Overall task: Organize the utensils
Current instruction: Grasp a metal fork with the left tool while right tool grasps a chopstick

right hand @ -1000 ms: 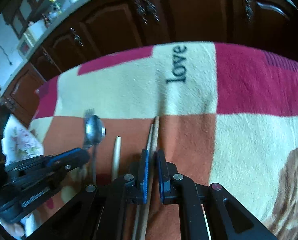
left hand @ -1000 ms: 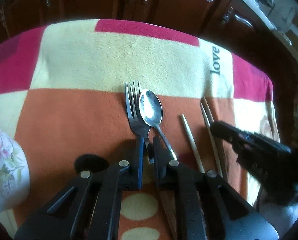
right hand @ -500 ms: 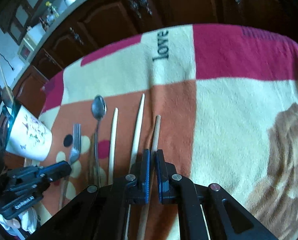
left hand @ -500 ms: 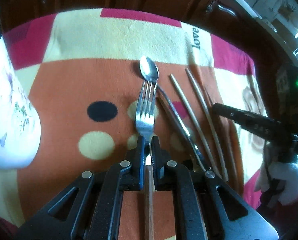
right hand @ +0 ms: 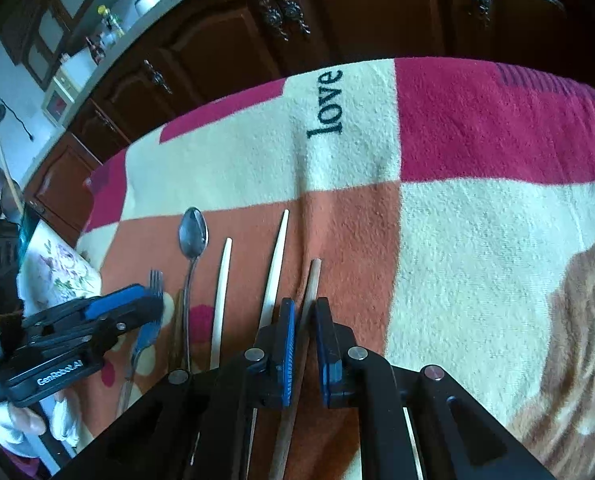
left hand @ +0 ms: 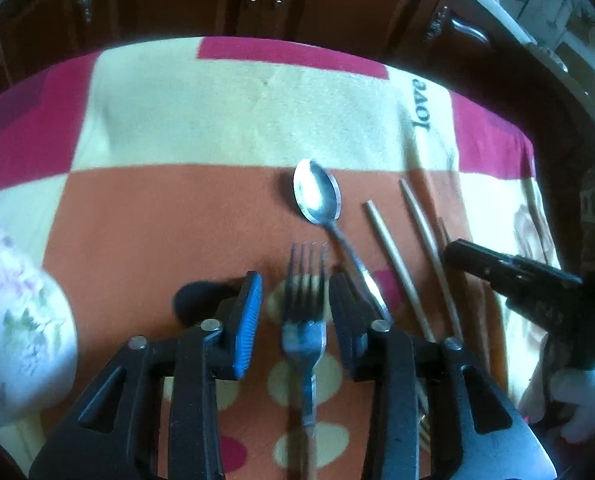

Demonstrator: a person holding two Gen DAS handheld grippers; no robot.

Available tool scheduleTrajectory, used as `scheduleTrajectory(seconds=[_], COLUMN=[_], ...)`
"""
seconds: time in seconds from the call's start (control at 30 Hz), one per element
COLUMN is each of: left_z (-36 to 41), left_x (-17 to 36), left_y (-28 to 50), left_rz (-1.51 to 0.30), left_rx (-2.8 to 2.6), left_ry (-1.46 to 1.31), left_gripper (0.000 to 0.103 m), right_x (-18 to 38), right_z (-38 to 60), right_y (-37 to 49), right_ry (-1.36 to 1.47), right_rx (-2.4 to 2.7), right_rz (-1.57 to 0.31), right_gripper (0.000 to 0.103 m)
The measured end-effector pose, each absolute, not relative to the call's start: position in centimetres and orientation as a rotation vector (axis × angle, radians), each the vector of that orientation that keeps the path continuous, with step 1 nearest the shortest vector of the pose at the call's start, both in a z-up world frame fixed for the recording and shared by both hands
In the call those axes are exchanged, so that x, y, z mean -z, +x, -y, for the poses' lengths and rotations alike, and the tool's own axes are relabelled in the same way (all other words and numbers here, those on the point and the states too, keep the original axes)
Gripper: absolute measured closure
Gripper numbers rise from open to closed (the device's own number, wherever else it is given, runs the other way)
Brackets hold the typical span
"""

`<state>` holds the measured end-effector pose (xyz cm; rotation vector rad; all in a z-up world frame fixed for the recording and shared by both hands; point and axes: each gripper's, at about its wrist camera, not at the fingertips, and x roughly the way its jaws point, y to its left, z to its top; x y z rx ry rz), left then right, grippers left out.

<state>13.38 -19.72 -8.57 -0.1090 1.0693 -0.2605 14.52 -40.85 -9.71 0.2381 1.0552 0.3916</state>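
Fork (left hand: 304,316) lies lengthwise on the checked blanket (left hand: 237,120), tines pointing away toward the cabinets, between the left gripper (left hand: 295,312)'s now wide-spread fingers, released since half a second ago, while the right gripper (right hand: 304,344), slightly parted, straddles a wooden chopstick (right hand: 311,284).

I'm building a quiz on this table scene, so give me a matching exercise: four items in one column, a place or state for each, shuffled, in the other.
Items:
1. fork
2. spoon
3. left hand-held gripper
4. brown chopstick

States:
A. between the right hand-held gripper's barely parted fingers
B. open wide
C. lies between the open fingers
D. bowl reaches farthest toward the cream squares

Pairs: 1-C, 2-D, 3-B, 4-A
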Motion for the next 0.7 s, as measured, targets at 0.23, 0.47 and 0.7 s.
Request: scheduleTrajectory(seconds=[0.23, 0.47, 0.7], left_z=[19.8, 18.9, 17.3], left_x=[7.8, 4.1, 0.0], left_y=[12.1, 9.4, 7.0], left_rz=[-1.065, -0.992, -0.907], left_rx=[0.308, 0.352, 0.387], left_ry=[-0.098, -0.104, -0.138], left_gripper=[0.083, 0.084, 0.084], right_x=[8.9, 5.3, 0.5], right_z=[41.2, 41.1, 39.6], right_y=[13.0, 9.7, 6.7], right_ry=[0.259, 0.277, 0.264], right_rx=[-0.389, -0.407, -0.444], right_rz=[-1.006, -0.911, -0.799], right_gripper=[0.097, 0.098, 0.098])
